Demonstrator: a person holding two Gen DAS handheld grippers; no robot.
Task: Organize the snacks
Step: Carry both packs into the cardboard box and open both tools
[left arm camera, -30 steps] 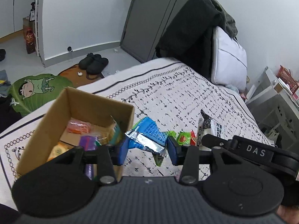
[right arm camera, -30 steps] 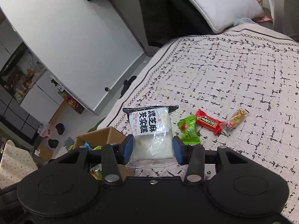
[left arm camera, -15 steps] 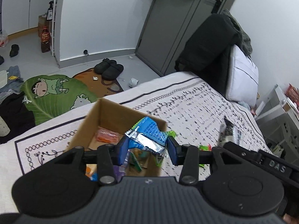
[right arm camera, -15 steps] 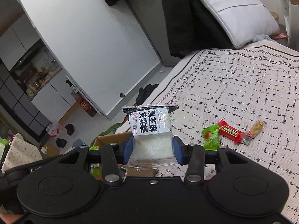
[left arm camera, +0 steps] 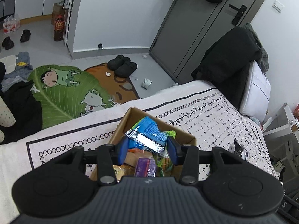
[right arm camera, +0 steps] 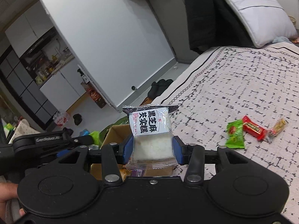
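Only the right wrist view shows the green (right arm camera: 235, 134) and red candies (right arm camera: 254, 128) on the bed (right arm camera: 243, 85) (beside the cardboard box (left arm camera: 188, 137)), while the left gripper (left arm camera: 148, 147), clenched on the blue packet (left arm camera: 149, 133), has moved over the box since a second ago and the right gripper (right arm camera: 152, 149) still grasps the white sesame cake packet (right arm camera: 150, 128).

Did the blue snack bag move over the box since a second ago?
Yes. The blue snack bag, held in the left gripper, was beside the cardboard box on its right; now it hangs over the opening.
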